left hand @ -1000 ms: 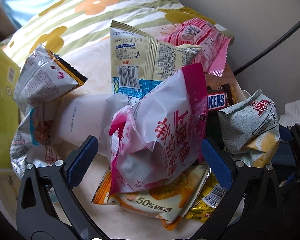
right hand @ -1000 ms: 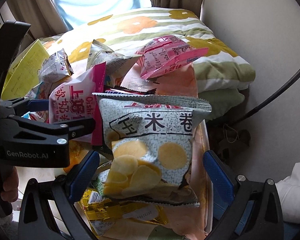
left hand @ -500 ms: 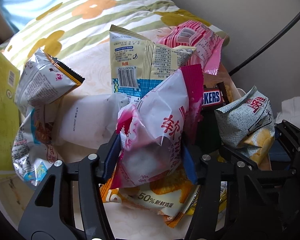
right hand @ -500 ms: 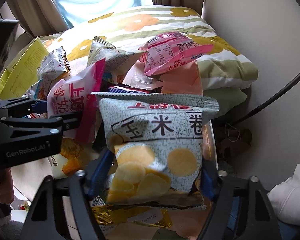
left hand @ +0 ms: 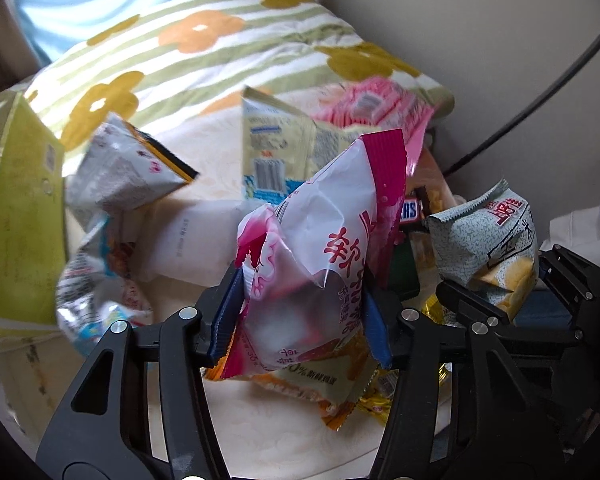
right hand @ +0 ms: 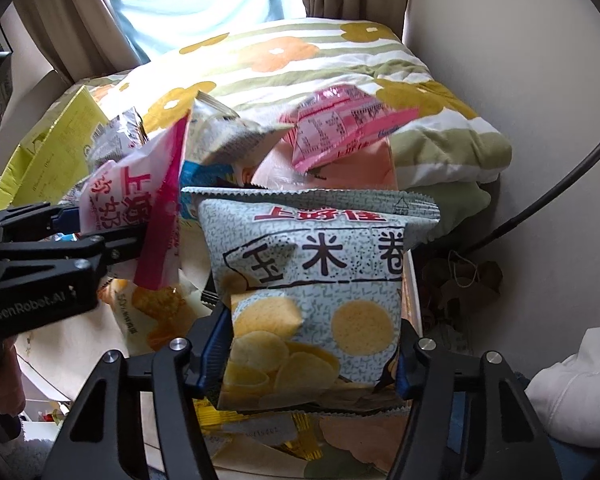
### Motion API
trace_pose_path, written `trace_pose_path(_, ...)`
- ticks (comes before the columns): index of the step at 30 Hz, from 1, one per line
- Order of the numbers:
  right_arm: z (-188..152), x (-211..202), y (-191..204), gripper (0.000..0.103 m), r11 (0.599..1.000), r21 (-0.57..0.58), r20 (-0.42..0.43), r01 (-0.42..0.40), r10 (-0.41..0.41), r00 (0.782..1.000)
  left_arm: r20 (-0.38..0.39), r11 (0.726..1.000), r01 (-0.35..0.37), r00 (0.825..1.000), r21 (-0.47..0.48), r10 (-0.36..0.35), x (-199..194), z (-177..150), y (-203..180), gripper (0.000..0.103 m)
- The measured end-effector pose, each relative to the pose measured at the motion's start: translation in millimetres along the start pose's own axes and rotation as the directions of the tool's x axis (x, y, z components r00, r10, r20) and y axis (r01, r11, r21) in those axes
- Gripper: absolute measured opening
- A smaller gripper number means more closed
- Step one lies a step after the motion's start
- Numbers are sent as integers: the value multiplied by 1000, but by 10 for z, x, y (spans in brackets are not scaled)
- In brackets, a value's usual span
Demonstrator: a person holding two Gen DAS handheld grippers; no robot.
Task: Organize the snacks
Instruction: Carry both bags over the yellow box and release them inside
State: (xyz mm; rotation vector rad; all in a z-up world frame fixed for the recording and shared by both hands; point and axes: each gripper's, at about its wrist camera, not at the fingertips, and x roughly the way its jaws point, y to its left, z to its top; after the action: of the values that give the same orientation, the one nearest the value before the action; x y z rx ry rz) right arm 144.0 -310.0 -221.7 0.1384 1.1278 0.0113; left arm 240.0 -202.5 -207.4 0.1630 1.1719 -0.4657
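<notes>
Left gripper [left hand: 300, 316] pinching pink bag [left hand: 320, 248], right gripper [right hand: 314, 354] closing on chip bag [right hand: 312, 288], floral quilt [right hand: 300, 64].

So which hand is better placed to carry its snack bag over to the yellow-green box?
Left, probably. Its tool already pinches the pink-and-white bag, and the box sits on its side of the pile. The right tool, closing on the chip bag, is farther away.

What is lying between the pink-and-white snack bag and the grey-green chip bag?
In the left wrist view, a dark Snickers bar lies between the pink-and-white snack bag and the grey-green chip bag.
</notes>
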Motion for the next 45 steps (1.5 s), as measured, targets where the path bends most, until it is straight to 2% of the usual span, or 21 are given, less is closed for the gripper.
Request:
trace_pose_path(6, 191, -229, 95, 60, 999, -50, 44, -11, 13, 999, 87, 997, -12, 996, -74, 19, -465, 54, 257, 50)
trace_pose_path(11, 460, -440, 332, 60, 993, -115, 103, -8, 20, 994, 156, 990, -36, 986, -139, 58, -866, 96, 670, 50)
trace_pose_path(17, 832, -648, 888, 60, 986, -164, 167, -40, 68, 984, 233, 979, -43, 968, -197, 90, -1285, 65, 1345, 50)
trace_pose_path(24, 1243, -745, 1871, 60, 968, -241, 227, -70, 126, 966, 265, 965, -64, 955, -254, 133, -1680, -28, 2384, 51)
trace_pose_path(30, 1444, -495, 2769, 60, 953, -275, 205, -123, 183, 962, 226, 946, -111, 956, -304, 184, -1737, -162, 3375, 51)
trace_pose_path(36, 1506, -116, 3506, 60, 945, -275, 153, -179, 227, 962, 165, 928, -149, 962, -342, 215, -1544, -247, 4096, 50)
trace_pose_path(41, 1530, 185, 3880, 60, 943, -268, 105, -198, 233, 967, 108, 919, -174, 968, -354, 225, -1247, -165, 4409, 51)
trace_pose_path(45, 1584, 346, 3990, 60, 943, -268, 77, -197, 225, 971, 76, 917, -175, 974, -357, 215, -1040, -92, 4542, 51)
